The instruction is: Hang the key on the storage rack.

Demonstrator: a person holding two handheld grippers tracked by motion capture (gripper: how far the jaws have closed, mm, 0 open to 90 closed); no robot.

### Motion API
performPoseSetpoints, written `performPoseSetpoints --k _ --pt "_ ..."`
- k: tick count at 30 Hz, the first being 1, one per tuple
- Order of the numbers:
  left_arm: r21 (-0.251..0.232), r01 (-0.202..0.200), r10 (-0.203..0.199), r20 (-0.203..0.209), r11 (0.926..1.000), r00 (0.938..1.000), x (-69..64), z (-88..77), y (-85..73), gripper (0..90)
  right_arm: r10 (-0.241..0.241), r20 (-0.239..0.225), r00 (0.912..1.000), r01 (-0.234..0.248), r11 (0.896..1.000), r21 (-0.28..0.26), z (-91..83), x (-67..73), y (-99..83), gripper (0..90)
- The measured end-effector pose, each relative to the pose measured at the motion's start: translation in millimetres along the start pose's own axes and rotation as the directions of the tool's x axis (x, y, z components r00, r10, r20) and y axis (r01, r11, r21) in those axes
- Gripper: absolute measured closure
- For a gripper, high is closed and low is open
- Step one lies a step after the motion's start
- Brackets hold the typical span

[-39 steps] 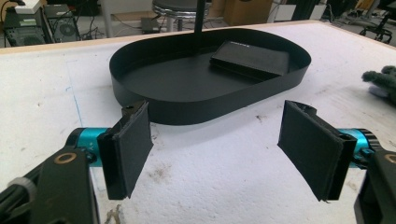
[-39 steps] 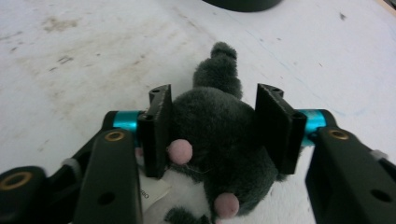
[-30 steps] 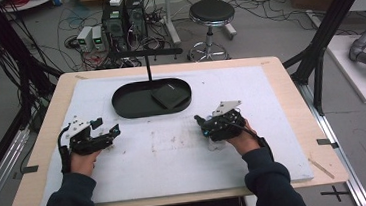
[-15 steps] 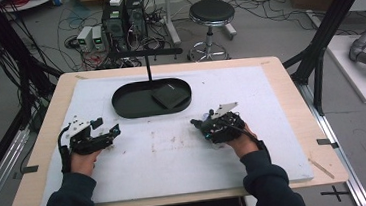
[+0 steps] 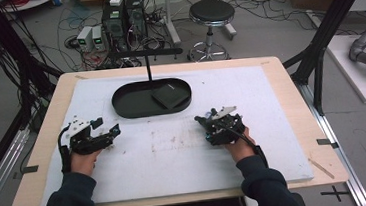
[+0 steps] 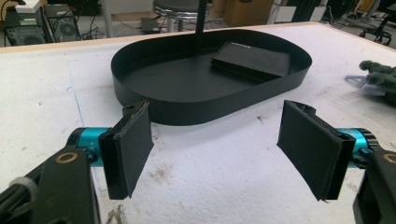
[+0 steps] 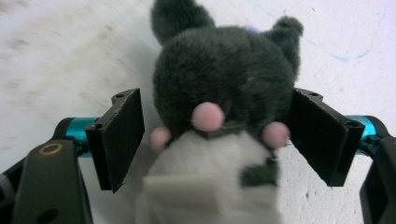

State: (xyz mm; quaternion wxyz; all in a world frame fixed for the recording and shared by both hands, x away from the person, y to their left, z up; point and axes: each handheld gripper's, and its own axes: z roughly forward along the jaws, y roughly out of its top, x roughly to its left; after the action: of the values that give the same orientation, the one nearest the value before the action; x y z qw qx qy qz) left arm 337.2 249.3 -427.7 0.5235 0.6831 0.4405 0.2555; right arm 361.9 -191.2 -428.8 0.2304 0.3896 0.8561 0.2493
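Observation:
A dark grey plush toy [image 7: 224,79] with a white belly and pink spots lies on the white foam mat between the jaws of my right gripper [image 7: 215,135]. Those jaws have just been opening. The right pad [image 7: 322,135] sits against the fur, while the left pad [image 7: 119,135] stands apart from it. In the high view the right gripper [image 5: 207,123] rests at the mat's middle right. My left gripper [image 5: 109,134] rests at the left, and its view shows it [image 6: 219,149] wide open with nothing between the jaws. The plush [image 6: 379,74] also lies at that view's right edge.
A black oval tray [image 5: 121,106] stands at the back middle of the mat, with a flat black case [image 5: 170,95] inside. A thin black post with a crossbar [image 5: 146,53] rises from the tray. The tray's wall [image 6: 205,109] stands just beyond the left jaws.
The right gripper has shifted only slightly around the plush. The left gripper has stayed put.

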Motion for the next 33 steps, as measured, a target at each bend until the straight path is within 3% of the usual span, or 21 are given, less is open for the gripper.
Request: performPoseSetpoints --k 2,5,7,10,12,17,26,33 --pt "0.0 0.001 -0.001 0.001 1.0 1.0 0.2 -0.3 0.0 25.9 -0.02 0.016 0.9997 0.02 1.0 -0.004 1.1 -2.9 0.7 32.2" --pt "0.004 -0.001 0.001 0.001 1.0 1.0 0.3 -0.6 0.0 25.9 0.013 -0.045 0.9989 -0.014 1.0 -0.015 -0.4 -12.3 -0.8 37.0" --pt "0.003 -0.001 0.001 0.0 1.0 1.0 0.2 -0.4 -0.1 25.9 -0.004 -0.082 0.9967 0.001 1.0 -0.027 -1.9 -15.3 -1.0 38.7" --pt "0.004 0.001 -0.001 -0.003 1.0 1.0 0.6 -0.5 -0.1 25.9 -0.048 -0.129 0.9906 0.035 0.994 -0.101 -10.9 -18.9 3.7 39.7" --pt "0.005 0.001 -0.001 -0.002 1.0 1.0 1.3 -0.1 -0.3 25.9 -0.061 -0.165 0.9843 0.032 0.984 -0.176 -19.5 -23.1 7.9 39.9" --pt "0.008 -0.001 0.001 0.001 1.0 1.0 0.4 0.9 -0.6 25.9 -0.041 -0.222 0.9741 -0.019 0.966 -0.258 -36.2 -36.3 16.5 39.9" --pt "0.006 0.002 -0.002 0.004 1.0 1.0 0.9 2.5 -1.1 26.3 -0.049 -0.205 0.9775 -0.026 0.938 -0.346 -58.0 -56.5 53.6 39.9" --pt "0.007 -0.001 0.001 0.007 1.0 1.0 0.9 2.7 -1.2 26.3 -0.055 -0.239 0.9694 -0.053 0.905 -0.421 -64.8 -67.9 92.1 39.9"
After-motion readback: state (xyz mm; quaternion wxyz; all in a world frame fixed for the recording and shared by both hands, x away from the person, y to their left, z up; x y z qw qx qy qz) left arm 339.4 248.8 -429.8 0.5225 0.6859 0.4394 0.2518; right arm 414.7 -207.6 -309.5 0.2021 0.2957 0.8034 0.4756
